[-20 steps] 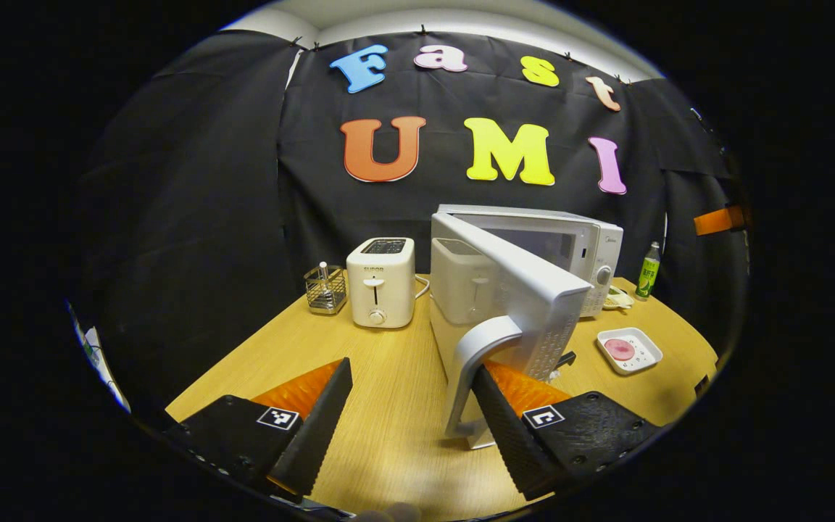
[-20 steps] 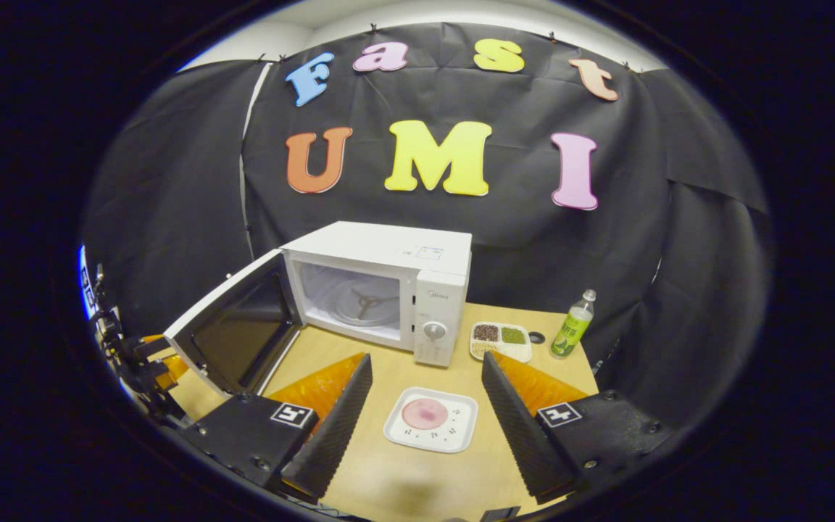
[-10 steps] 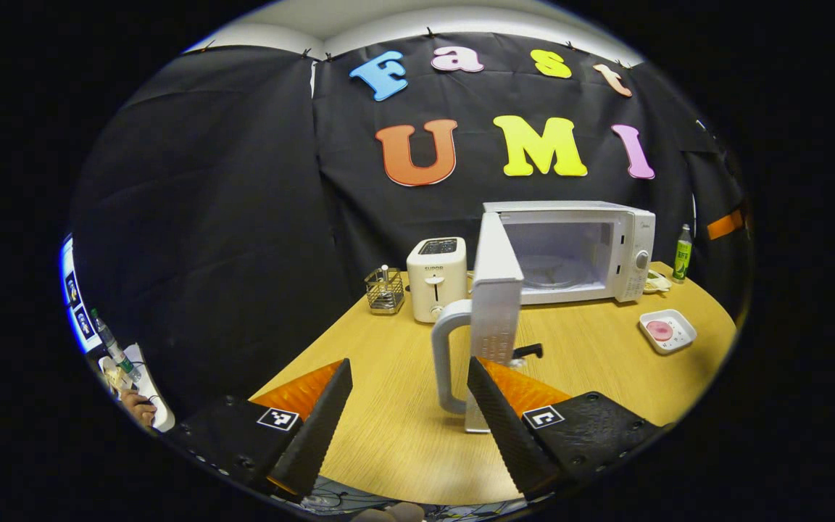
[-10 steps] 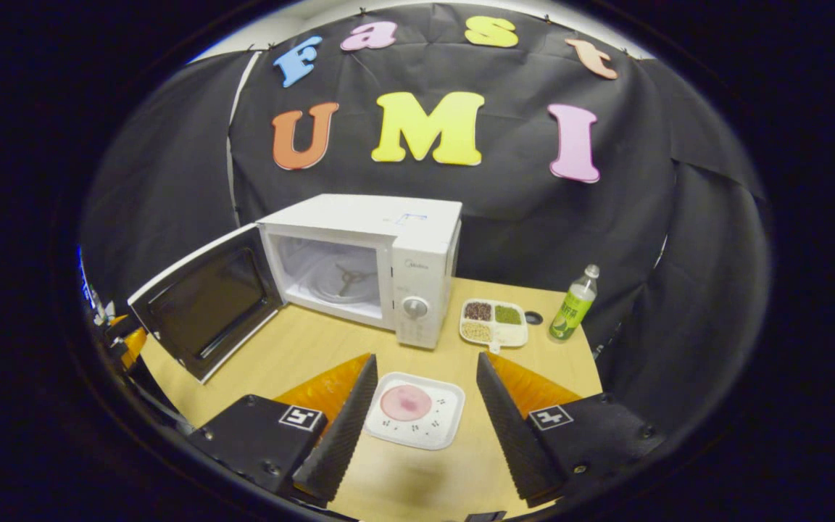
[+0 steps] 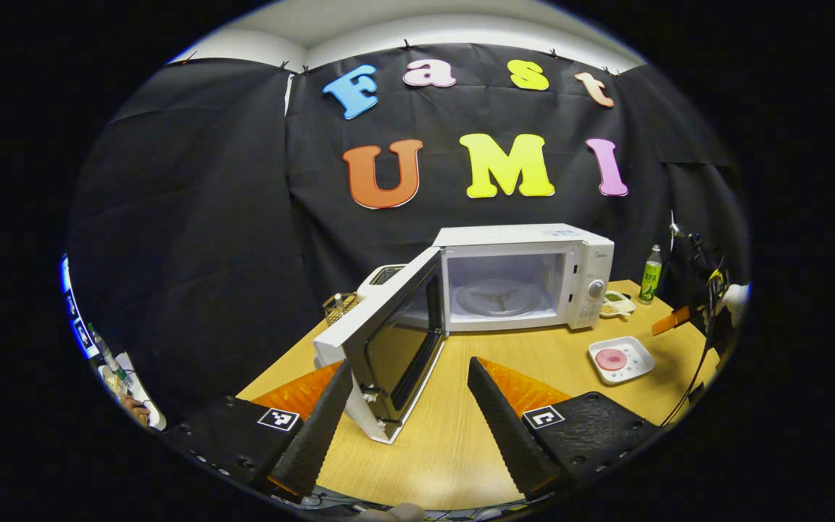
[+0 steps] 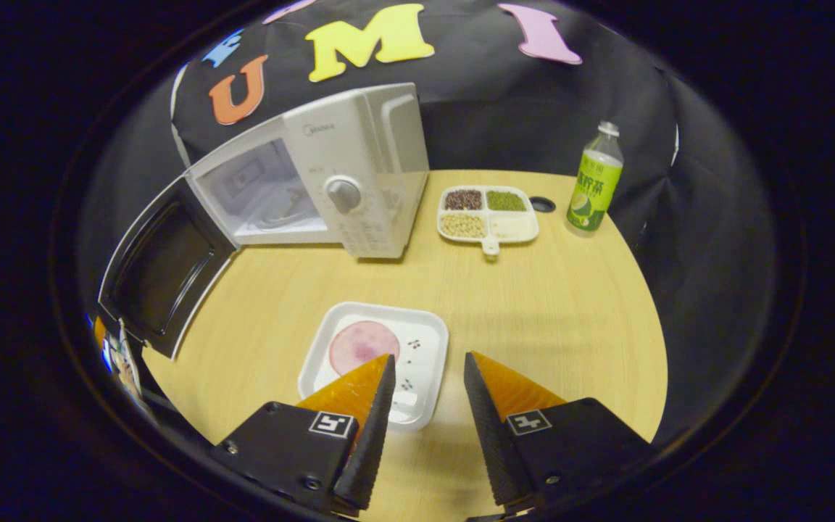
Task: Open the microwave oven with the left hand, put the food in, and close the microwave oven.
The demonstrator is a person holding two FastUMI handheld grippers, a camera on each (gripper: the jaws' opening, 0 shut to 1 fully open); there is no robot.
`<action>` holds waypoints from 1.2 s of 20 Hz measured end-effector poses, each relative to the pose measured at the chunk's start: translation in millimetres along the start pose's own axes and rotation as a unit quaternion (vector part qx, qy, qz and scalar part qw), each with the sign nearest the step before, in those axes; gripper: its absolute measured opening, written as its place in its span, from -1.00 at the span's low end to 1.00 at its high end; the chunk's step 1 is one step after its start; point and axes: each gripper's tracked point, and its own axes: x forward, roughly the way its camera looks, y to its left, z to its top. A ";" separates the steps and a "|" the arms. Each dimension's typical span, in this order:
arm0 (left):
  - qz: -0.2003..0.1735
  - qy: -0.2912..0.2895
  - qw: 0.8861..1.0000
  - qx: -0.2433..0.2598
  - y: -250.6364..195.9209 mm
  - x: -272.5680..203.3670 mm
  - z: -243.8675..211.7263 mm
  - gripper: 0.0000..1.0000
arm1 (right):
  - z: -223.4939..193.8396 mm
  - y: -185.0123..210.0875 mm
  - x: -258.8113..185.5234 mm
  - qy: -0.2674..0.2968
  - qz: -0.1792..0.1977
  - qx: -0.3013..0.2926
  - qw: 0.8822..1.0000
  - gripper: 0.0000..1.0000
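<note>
In the left gripper view, the left gripper (image 5: 409,413) hangs over the near edge of the wooden table (image 5: 461,449) with its fingers spread wide and nothing between them. Just beyond them the microwave door (image 5: 388,341) stands swung open to the left, its dark window facing inward. Behind the door, a toaster (image 5: 383,275) and a wire basket (image 5: 338,306) peek out. The microwave oven (image 5: 526,275) shows its glass turntable (image 5: 496,297) inside the open cavity. Farther right lies the white square plate (image 5: 621,359) with a pink slice of food (image 5: 611,359), then a green bottle (image 5: 650,274) at the back.

In the right gripper view, the right gripper (image 6: 428,406) is lowered over the plate's near right corner, fingers parted: the left finger overlaps the plate, the right finger sits over bare table just beside its rim. Whether either touches the plate, I cannot tell. Beyond stand the microwave, a divided tray of beans (image 6: 488,214) and the bottle.
</note>
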 end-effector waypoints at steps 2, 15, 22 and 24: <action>-0.008 -0.006 1.000 0.005 -14.5 7.4 12.5 0.92 | -11.5 -3.1 16.5 0.030 0.016 0.014 0.999 0.01; -0.013 0.006 1.000 -0.003 -38.9 32.6 19.9 0.92 | -23.8 5.3 55.1 0.146 0.032 0.030 0.988 -0.70; -0.003 0.009 1.000 -0.018 -24.8 36.4 10.1 0.92 | -25.5 0.9 56.4 0.190 -0.012 0.060 0.980 -0.90; 0.003 0.010 1.000 -0.019 -18.6 36.3 7.2 0.93 | -26.4 1.1 54.7 0.195 -0.010 0.069 0.978 -0.92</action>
